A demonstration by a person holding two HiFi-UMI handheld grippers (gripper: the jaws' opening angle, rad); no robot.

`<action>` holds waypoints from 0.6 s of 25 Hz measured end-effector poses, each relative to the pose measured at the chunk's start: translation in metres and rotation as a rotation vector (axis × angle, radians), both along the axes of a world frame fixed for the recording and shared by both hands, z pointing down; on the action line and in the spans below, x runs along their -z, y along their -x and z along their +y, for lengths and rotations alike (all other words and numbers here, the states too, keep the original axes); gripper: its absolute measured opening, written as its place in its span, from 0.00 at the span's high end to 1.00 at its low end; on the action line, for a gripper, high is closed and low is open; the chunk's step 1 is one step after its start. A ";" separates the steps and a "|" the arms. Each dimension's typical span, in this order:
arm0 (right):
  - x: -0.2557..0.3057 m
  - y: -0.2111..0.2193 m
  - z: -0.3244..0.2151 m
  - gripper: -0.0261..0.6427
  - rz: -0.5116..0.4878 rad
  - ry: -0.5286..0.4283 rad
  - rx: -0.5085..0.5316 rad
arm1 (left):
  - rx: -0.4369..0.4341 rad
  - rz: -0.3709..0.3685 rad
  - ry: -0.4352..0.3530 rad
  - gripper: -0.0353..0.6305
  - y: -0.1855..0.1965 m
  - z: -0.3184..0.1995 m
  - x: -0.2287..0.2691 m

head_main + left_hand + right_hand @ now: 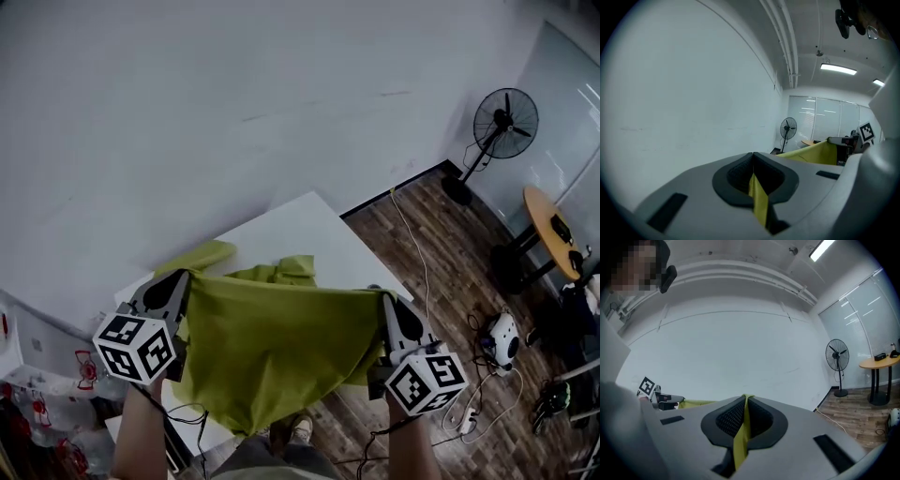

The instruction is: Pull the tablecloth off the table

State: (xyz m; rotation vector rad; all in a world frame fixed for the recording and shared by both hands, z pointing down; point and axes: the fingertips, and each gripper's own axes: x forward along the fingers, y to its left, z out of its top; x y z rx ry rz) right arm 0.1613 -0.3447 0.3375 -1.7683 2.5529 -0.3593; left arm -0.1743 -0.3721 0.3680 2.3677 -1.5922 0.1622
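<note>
— Pinching one top corner of the yellow-green fabric tablecloth [272, 342], the left gripper [185, 277] has its two jaws pressed together on a thin fold of it. The left gripper view shows the strip running down between the black ribbed pads [736, 176].
— And the right gripper [386, 296]?
— The same grip. Its jaws are clamped on the opposite top corner, and a narrow band of cloth comes out below the pads in the right gripper view.
— Where does the tablecloth sit relative to the two tools?
— Its upper edge runs nearly straight from one to the other, and the rest hangs below both as a broad sheet. Beyond the jaw tips, the far part lies bunched on the white rectangular table [300, 230], with one end trailing ahead of the left gripper.
— So the cloth is not off the table?
— Not wholly. Much of the tabletop ahead of the grippers shows uncovered, but the crumpled far end rests on it.
— What else is around?
— A black standing fan [504, 127] stands far ahead and to the right of the right gripper, near the white wall [234, 94]. A round wooden-topped side table [548, 230] is further out to the right on the dark wood-plank floor [441, 253], and a white cable [417, 253] runs across the floor ahead of the right gripper
</note>
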 end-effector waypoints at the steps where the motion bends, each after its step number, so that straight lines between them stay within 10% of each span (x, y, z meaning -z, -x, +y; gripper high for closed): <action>1: 0.014 0.001 0.003 0.92 -0.004 -0.022 0.006 | -0.005 0.001 -0.017 0.92 0.000 0.004 0.012; 15: 0.142 -0.004 0.074 0.92 0.032 -0.234 0.036 | -0.053 -0.065 -0.249 0.92 -0.012 0.065 0.127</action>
